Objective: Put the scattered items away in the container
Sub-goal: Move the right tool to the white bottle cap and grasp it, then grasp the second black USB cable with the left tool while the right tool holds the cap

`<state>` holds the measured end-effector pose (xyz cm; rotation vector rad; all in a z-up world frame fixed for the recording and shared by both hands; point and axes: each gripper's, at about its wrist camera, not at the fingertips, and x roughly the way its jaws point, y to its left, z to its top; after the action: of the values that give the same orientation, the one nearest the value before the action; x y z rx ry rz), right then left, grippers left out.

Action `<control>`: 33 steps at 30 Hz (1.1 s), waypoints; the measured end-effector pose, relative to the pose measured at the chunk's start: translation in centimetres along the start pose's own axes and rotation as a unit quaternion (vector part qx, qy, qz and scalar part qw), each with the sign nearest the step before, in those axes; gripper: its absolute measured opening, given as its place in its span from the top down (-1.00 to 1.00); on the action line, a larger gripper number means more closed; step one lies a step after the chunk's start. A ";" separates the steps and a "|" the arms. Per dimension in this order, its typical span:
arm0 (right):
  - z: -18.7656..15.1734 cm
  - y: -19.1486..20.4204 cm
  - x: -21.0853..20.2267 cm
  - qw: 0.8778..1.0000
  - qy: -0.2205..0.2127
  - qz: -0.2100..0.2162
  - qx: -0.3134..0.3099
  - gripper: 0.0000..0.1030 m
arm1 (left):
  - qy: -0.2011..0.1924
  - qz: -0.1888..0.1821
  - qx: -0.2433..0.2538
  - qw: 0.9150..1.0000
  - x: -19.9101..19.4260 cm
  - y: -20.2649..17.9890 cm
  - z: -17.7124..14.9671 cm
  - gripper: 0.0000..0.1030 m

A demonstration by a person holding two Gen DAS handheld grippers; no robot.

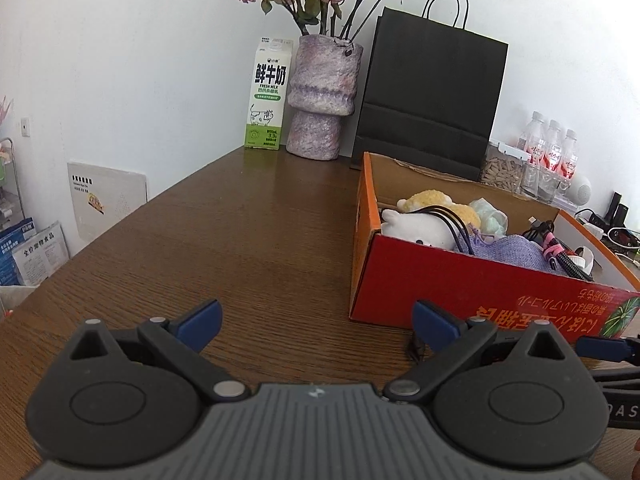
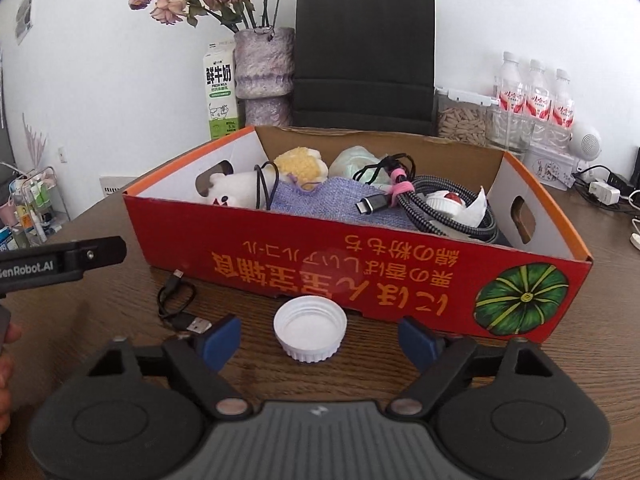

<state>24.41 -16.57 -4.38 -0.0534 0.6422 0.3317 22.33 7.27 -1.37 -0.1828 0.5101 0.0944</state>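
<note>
From the left wrist, the left gripper (image 1: 316,326) hangs spread and empty over bare table (image 1: 240,240), beside the red box (image 1: 460,292), which already holds plush toys (image 1: 416,228), a cloth (image 1: 516,250) and cables (image 1: 560,248). From the right wrist, the right gripper (image 2: 320,340) has its jaws apart on either side of a white cap (image 2: 310,328) lying just before the box (image 2: 320,264), not touching it. A short cable (image 2: 180,304) lies near on the table. Most is packed, I judge; cap and cable remain.
</note>
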 end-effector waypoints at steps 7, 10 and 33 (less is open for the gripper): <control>-0.4 -0.2 -0.2 1.000 -0.004 -0.004 0.000 0.25 | 0.020 -0.011 0.001 1.000 0.5 -0.2 -0.2 -1.00; -0.5 -1.2 -0.6 1.000 -0.008 -0.006 0.014 0.25 | 0.025 -0.007 0.000 1.000 0.6 -0.3 -0.2 -1.00; -1.4 -5.2 -2.4 0.999 -0.023 -0.028 0.041 0.25 | 0.072 0.008 0.087 0.994 1.8 -7.6 -1.5 0.09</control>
<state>23.44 -22.37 -4.36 0.0147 0.6062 0.2522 24.20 -0.39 -2.39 -0.0153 0.6609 0.0525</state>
